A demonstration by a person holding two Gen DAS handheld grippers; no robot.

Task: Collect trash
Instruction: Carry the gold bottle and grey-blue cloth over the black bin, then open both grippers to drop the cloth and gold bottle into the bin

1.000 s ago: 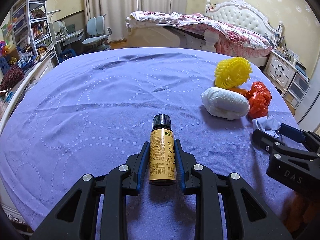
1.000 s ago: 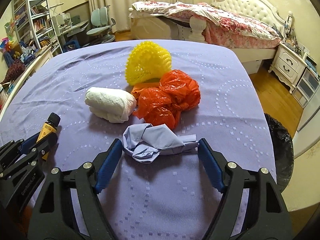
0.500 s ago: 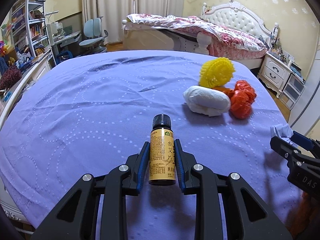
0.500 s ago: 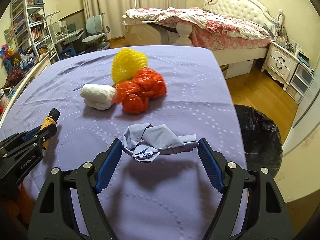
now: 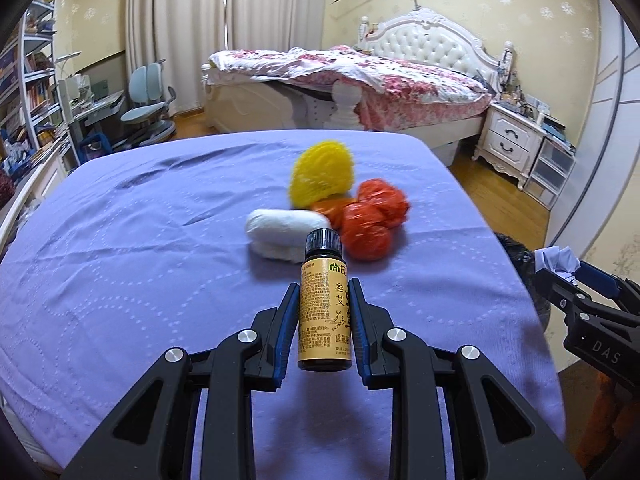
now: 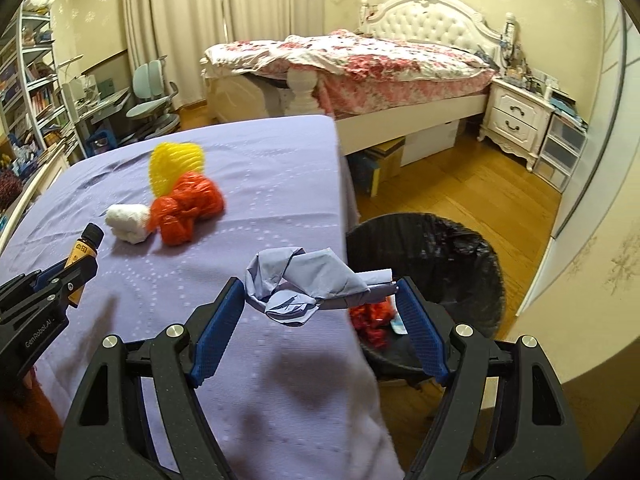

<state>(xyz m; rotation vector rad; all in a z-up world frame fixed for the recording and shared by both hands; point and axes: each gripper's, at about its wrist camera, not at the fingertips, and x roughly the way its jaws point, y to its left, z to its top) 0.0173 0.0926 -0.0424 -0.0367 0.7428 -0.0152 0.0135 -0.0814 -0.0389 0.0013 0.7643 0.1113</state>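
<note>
My left gripper (image 5: 325, 312) is shut on a small yellow-labelled bottle with a black cap (image 5: 324, 304), held above the purple tablecloth (image 5: 120, 264); the bottle also shows in the right wrist view (image 6: 82, 256). My right gripper (image 6: 320, 300) is shut on a crumpled pale blue paper wad (image 6: 308, 284), held over the table's right edge beside the black-lined trash bin (image 6: 452, 256). On the table lie a white tissue roll (image 5: 286, 232), a crumpled red plastic bag (image 5: 372, 220) and a yellow spiky ball (image 5: 322, 174).
The trash bin stands on the wooden floor right of the table and holds some red scraps (image 6: 372, 316). Behind are a bed (image 5: 360, 80), a white nightstand (image 5: 516, 140), a desk chair (image 5: 148, 104) and shelves (image 5: 28, 92) at far left.
Both grippers have lifted and swung right with their loads. The paper wad has moved from above the table to its right edge by the bin. The bottle stays gripped.
</note>
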